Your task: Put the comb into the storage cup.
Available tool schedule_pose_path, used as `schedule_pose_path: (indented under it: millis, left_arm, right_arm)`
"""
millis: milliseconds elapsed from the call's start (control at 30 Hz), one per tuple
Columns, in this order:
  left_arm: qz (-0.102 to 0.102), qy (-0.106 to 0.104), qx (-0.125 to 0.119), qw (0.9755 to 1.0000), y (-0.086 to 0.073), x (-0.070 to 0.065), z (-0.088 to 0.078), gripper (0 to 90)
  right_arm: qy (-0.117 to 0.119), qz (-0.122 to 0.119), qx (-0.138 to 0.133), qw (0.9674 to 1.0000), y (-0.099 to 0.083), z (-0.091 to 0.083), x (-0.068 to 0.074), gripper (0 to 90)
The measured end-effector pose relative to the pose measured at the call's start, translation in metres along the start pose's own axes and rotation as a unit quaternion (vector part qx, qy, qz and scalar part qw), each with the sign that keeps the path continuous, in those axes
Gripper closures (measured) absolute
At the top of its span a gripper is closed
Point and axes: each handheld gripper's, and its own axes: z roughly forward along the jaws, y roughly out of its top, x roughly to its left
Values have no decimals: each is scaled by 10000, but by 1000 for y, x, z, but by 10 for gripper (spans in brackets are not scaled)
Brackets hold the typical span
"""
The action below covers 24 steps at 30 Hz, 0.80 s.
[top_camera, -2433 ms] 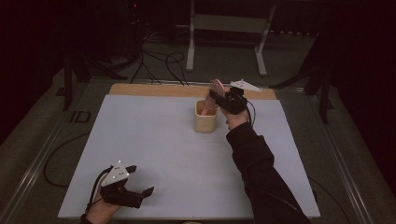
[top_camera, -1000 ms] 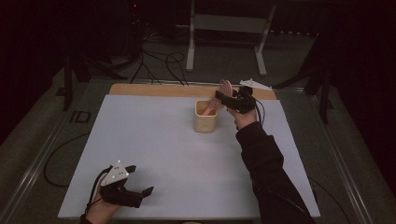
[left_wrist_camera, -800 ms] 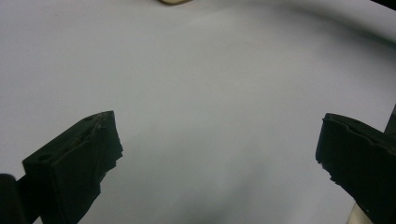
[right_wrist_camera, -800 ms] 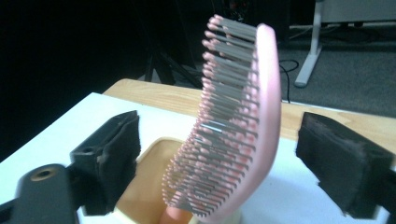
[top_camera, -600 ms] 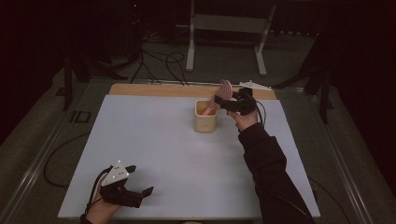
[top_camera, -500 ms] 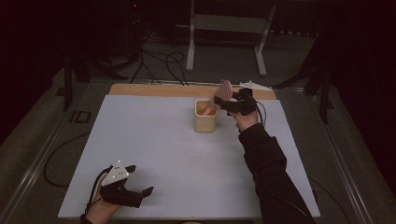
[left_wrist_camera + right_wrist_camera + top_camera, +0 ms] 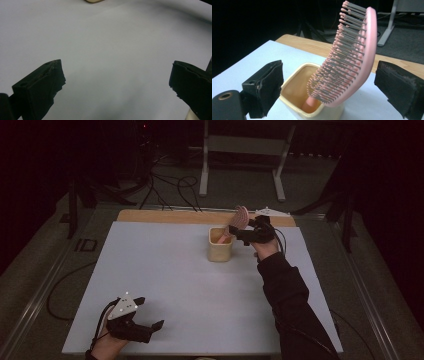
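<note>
A pink hairbrush [image 7: 241,216] stands handle-down in a cream cup [image 7: 220,251] near the far side of the white table top [image 7: 165,270]. In the right gripper view the brush head [image 7: 352,57] leans out of the cup [image 7: 294,92], bristles facing left. My right gripper [image 7: 236,231] is open around the brush head. Its jaws have just been opening; the brush is between them and neither pad [image 7: 397,87] touches it. At the near left corner my left gripper [image 7: 150,312] rests open over bare table, with nothing between its jaws [image 7: 116,75].
A wooden strip [image 7: 165,216] runs along the table's far edge, with a small white object [image 7: 272,212] behind my right hand. Cables [image 7: 170,185] and a metal stand [image 7: 240,145] lie on the floor beyond.
My right hand has shifted slightly right with the brush head, which stays leaning out of the cup. The left gripper has not moved.
</note>
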Motion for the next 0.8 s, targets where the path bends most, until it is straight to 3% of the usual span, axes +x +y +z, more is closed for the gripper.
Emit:
schedule_pose_path:
  millis: [433, 800]
  left_arm:
    - [-29, 17, -13, 10000, -1, 1, -2, 4]
    - [-42, 11, -17, 10000, -1, 1, -2, 4]
  right_arm:
    - [10, -176, -36, 9998, 3, -16, 5, 86]
    - [100, -191, 25, 9998, -9, -32, 5, 86]
